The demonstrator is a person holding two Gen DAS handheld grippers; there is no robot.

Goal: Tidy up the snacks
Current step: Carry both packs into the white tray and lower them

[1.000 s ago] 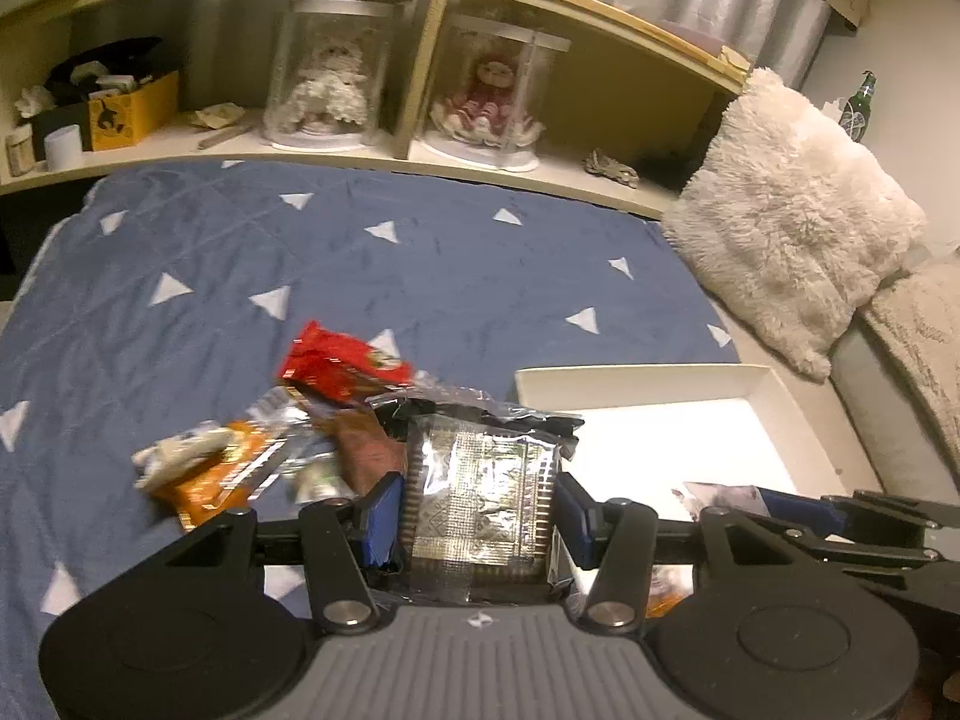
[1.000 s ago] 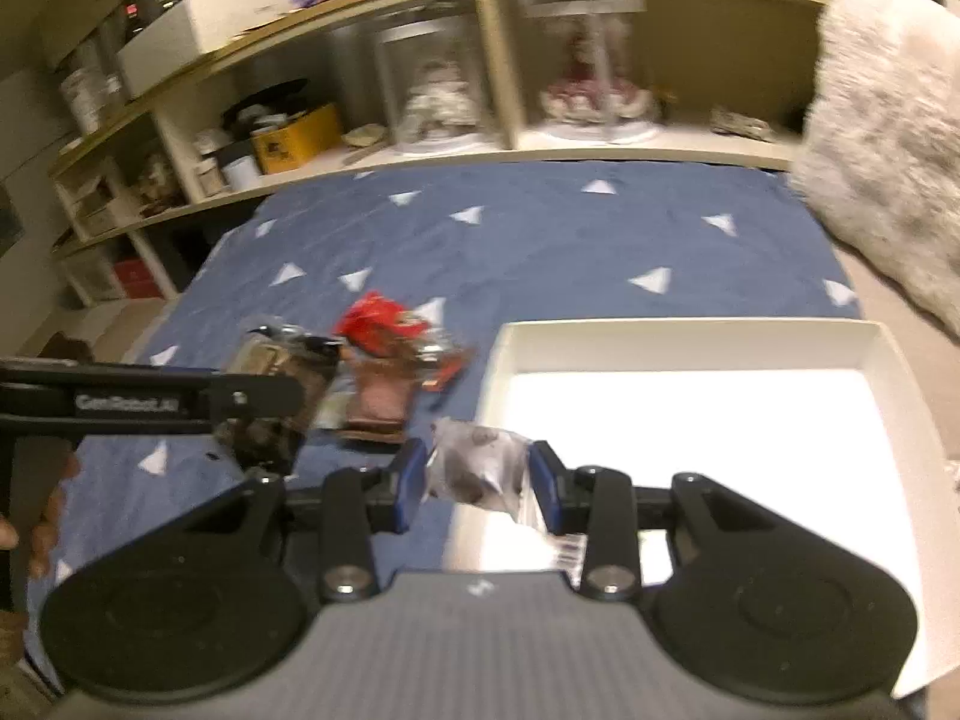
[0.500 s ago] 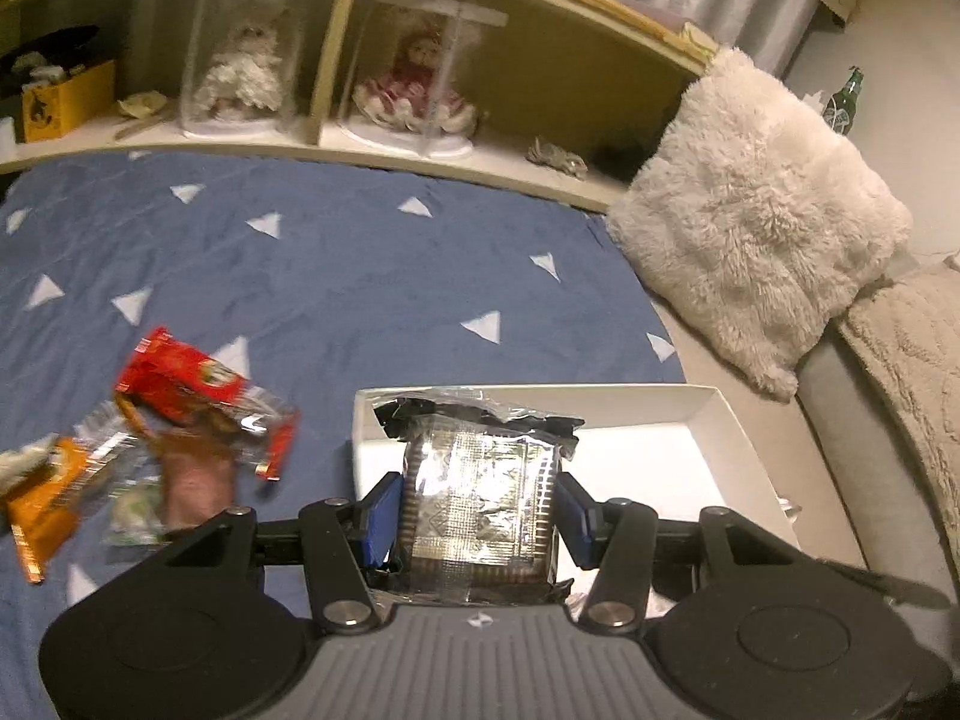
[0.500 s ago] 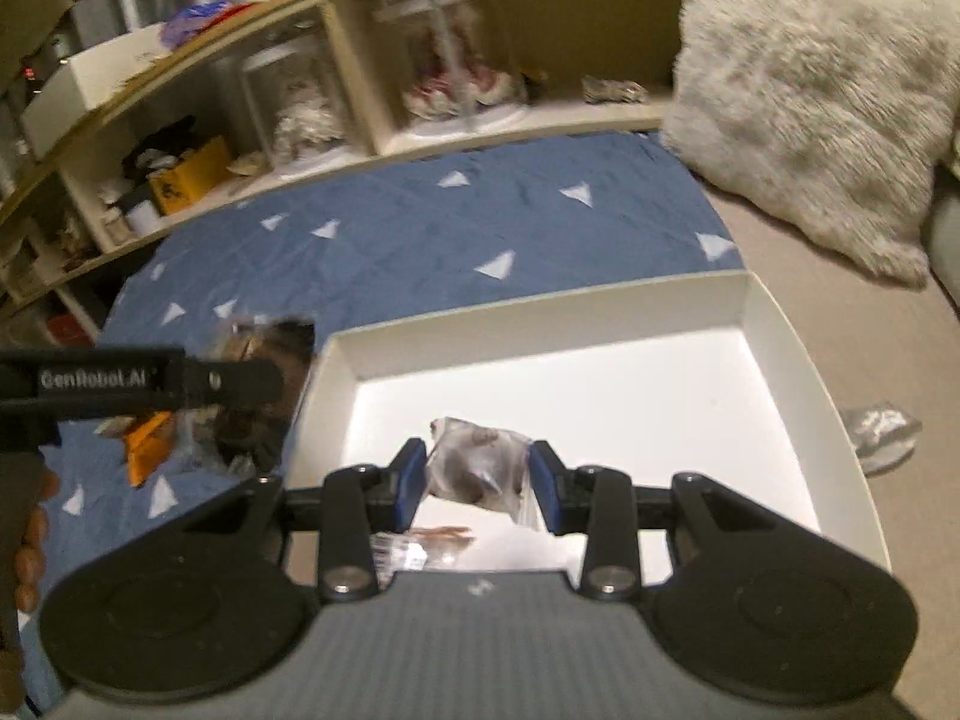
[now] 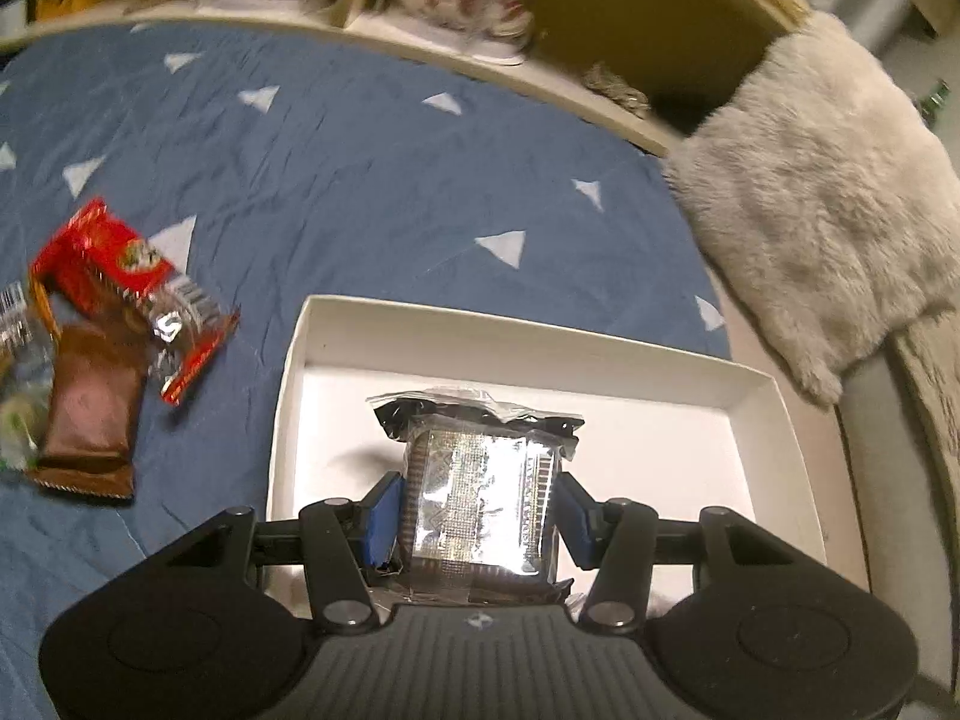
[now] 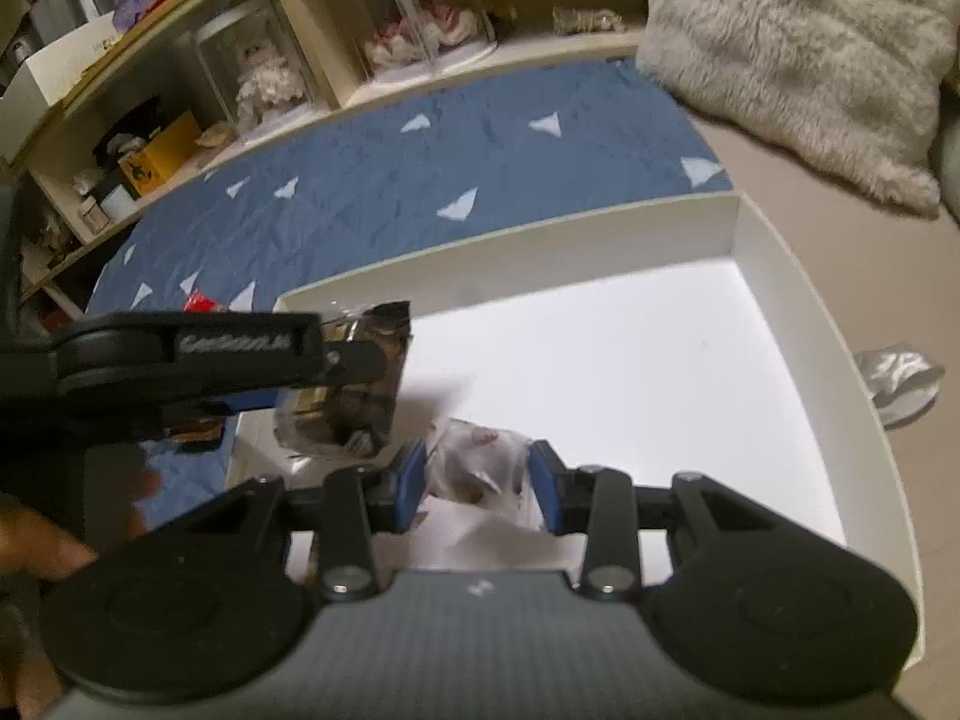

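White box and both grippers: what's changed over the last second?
Both grippers carried their snacks from beside the pile on the blue quilt to over the white cardboard box. The left gripper stays clamped on the clear-wrapped silver cracker packet, the right gripper on the small clear-wrapped dark snack. Nothing released.

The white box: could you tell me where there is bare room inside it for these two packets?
White box: floor bare from its far wall to its right wall. Crowded at its near left corner, where left claw and right claw hold packets.
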